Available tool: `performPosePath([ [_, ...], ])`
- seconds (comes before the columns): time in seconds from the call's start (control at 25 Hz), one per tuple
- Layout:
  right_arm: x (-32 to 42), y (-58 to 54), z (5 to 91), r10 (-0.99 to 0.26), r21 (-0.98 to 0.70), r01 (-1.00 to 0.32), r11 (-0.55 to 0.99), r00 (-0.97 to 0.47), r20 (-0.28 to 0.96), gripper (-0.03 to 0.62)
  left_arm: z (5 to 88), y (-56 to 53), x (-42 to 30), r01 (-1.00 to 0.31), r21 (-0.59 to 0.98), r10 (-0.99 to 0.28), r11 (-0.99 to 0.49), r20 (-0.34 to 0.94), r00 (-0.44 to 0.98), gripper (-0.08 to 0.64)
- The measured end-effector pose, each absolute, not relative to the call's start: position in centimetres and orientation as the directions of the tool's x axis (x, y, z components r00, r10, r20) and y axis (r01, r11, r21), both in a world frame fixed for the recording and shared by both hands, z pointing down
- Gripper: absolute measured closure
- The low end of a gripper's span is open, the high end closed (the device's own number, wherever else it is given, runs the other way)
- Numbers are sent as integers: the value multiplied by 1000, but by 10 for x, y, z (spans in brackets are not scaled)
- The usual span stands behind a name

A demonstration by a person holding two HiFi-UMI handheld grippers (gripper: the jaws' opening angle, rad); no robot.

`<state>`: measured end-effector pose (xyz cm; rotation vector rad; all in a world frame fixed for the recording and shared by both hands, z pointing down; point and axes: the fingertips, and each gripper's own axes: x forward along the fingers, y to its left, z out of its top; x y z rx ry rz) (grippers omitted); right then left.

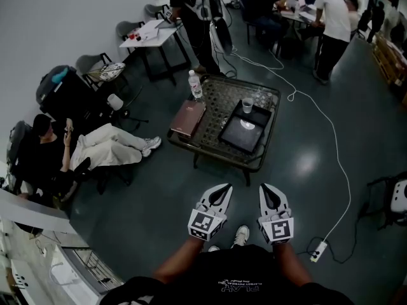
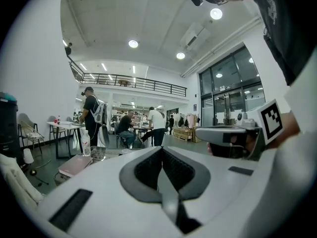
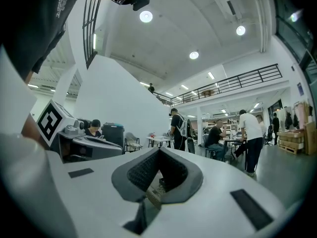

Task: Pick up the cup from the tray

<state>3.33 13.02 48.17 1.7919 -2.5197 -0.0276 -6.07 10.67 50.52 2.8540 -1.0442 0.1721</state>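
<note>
two closed, empty grippers, the left gripper (image 1: 223, 189) and the right gripper (image 1: 264, 189), hover well apart from the one cup (image 1: 247, 105) at the far end of one black tray (image 1: 224, 136), right of one bottle (image 1: 194, 84), its label too small to read, and one pink book (image 1: 187, 118) on the low table (image 1: 222, 99).

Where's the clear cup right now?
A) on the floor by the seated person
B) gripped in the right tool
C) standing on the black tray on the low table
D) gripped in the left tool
C: the cup stands at the far end of the black tray on the low table, well ahead of the left tool and right tool.
</note>
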Motion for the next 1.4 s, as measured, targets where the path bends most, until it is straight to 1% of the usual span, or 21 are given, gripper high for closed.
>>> performPosePath([
  [0.2,49,118,485,-941,41,-941,337,-336,34,584,501,99,-43,-629,75,-620,-774,115,776,551],
  [0.48,62,107,485,-931,32,-930,366,-366,14,584,497,89,-26,-639,44,-631,-768,120,767,551],
  [0.72,68,93,489,-931,28,-931,365,-364,13,584,502,75,-22,-642,44,-633,-765,131,763,551],
  [1.16,72,58,488,-933,35,-932,360,-359,25,584,505,35,-14,-630,60,-622,-774,112,775,551],
  [1.4,77,21,484,-934,40,-933,357,-356,33,584,502,1,-8,-618,61,-612,-784,93,786,551],
])
